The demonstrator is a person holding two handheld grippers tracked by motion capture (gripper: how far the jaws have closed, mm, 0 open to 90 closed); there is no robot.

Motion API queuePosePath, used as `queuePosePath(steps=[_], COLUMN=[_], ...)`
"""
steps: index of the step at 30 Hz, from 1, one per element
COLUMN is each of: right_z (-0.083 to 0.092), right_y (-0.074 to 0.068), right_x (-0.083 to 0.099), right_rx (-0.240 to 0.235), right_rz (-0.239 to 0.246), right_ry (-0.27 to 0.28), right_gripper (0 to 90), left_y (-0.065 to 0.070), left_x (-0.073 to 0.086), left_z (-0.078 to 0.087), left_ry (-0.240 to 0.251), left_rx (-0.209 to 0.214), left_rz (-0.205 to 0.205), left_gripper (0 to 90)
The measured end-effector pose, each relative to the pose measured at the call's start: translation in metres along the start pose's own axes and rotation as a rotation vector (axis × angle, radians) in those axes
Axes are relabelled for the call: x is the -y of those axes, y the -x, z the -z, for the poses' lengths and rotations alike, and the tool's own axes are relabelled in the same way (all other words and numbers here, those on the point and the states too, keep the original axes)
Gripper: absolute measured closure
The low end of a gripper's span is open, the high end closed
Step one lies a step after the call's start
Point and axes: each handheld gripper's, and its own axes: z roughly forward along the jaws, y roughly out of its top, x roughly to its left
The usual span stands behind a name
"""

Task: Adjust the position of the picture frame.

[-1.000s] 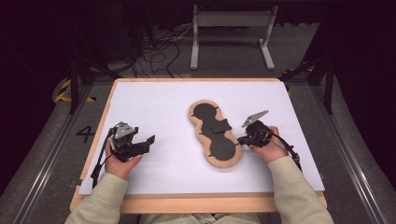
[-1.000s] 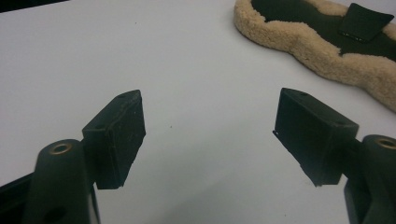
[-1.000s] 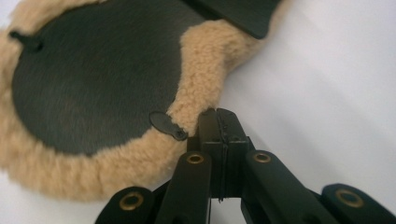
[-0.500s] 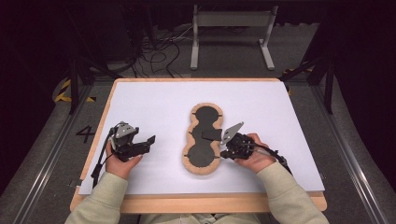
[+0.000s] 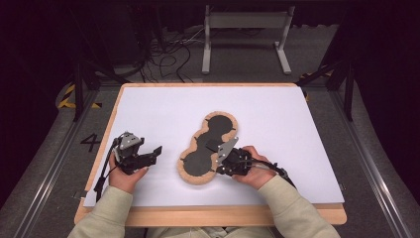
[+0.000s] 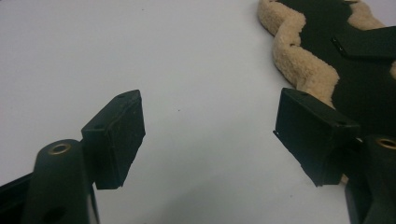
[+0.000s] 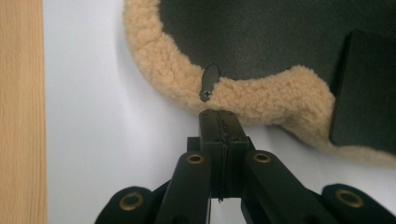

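1. Table (image 5: 148, 99): covered by a white sheet, wooden edge exposed along the near side.
2. Fleece-trimmed pad (image 5: 205, 148): lies flat near the middle of the table, toward the near edge, black face up.
3. Left gripper (image 5: 154, 151): jaws wide apart, empty, near the left edge, apart from the pad.
4. Right gripper (image 7: 219, 116): jaws pressed together, tip touching the pad's fleece rim (image 7: 261, 100); whether fleece is pinched cannot be told.
5. Progress: judged early; pad not lifted.
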Motion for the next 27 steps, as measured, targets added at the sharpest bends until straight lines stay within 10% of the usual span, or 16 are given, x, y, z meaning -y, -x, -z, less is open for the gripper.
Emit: queuePosePath(steps=[12,27], right_z=[0.021,0.036], right_y=[0.013,0.088], right_x=[-0.019,-0.053], right_rx=[-0.006,0.030], right_rz=[-0.007,-0.181], right_ry=[0.062,0.088], right_gripper=[90.0,90.0], left_y=[-0.010,-0.011], left_x=[0.014,0.023], left_z=[0.016,0.024], left_ry=[-0.004,-0.011], left_rx=[-0.040,-0.062], left_rz=[0.043,0.043], left_gripper=[24.6,26.2])
